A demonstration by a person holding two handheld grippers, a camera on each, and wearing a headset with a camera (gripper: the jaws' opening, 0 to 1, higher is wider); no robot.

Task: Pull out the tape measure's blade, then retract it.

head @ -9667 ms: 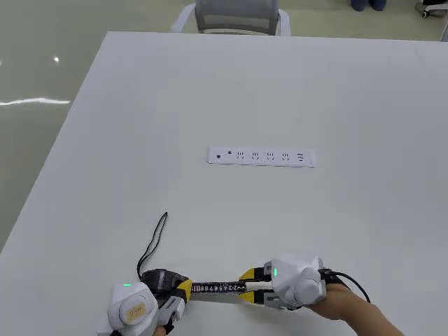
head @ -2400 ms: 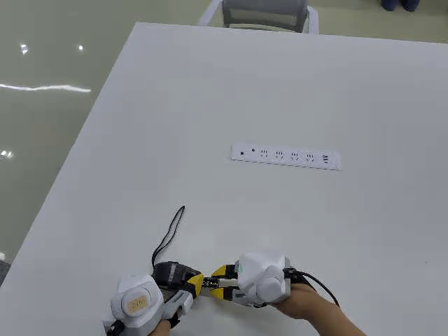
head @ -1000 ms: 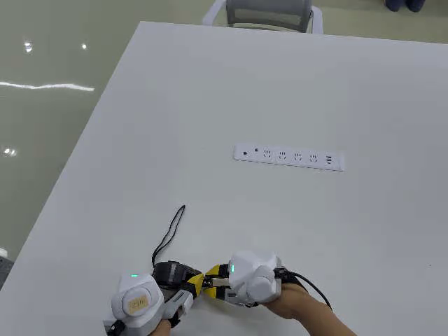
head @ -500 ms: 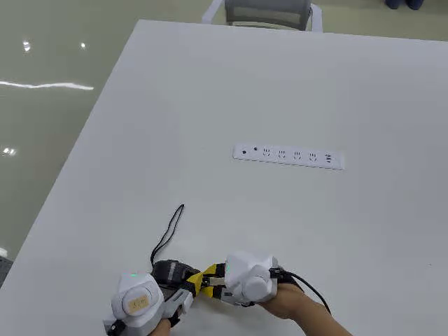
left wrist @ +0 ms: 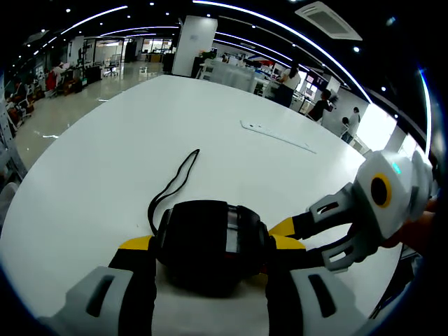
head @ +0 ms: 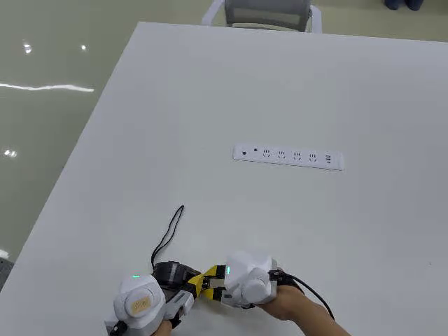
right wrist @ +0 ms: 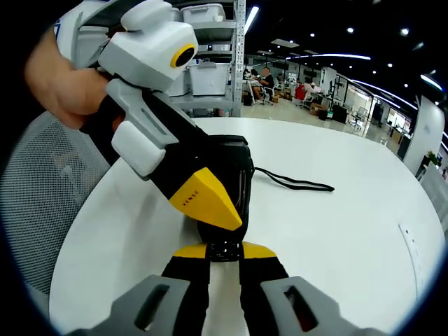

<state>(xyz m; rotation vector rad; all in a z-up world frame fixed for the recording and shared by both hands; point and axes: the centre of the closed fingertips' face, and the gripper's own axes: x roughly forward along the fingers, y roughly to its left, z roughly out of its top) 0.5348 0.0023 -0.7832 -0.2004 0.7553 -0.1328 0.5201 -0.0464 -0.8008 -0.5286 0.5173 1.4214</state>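
The black tape measure (head: 170,273) lies near the table's front edge, its black wrist strap (head: 166,234) trailing away over the tabletop. My left gripper (head: 183,285) is shut on the case, yellow pads on both sides of the tape measure (left wrist: 210,238). My right gripper (head: 212,287) meets it from the right. In the right gripper view, my right gripper (right wrist: 224,250) is shut on the blade's end hook, right against the tape measure (right wrist: 227,178). Hardly any blade shows between hook and case. In the left gripper view, the right gripper (left wrist: 350,224) comes in from the right.
A white power strip (head: 289,157) lies flat mid-table, well beyond the grippers. A grey chair (head: 264,12) stands at the far edge. The white table (head: 210,105) drops off to the floor on the left, near my left gripper.
The stretch of blade seen 9.7 s ago has gone back into the case. My right gripper has moved left, up against the tape measure. The left gripper has kept its hold.
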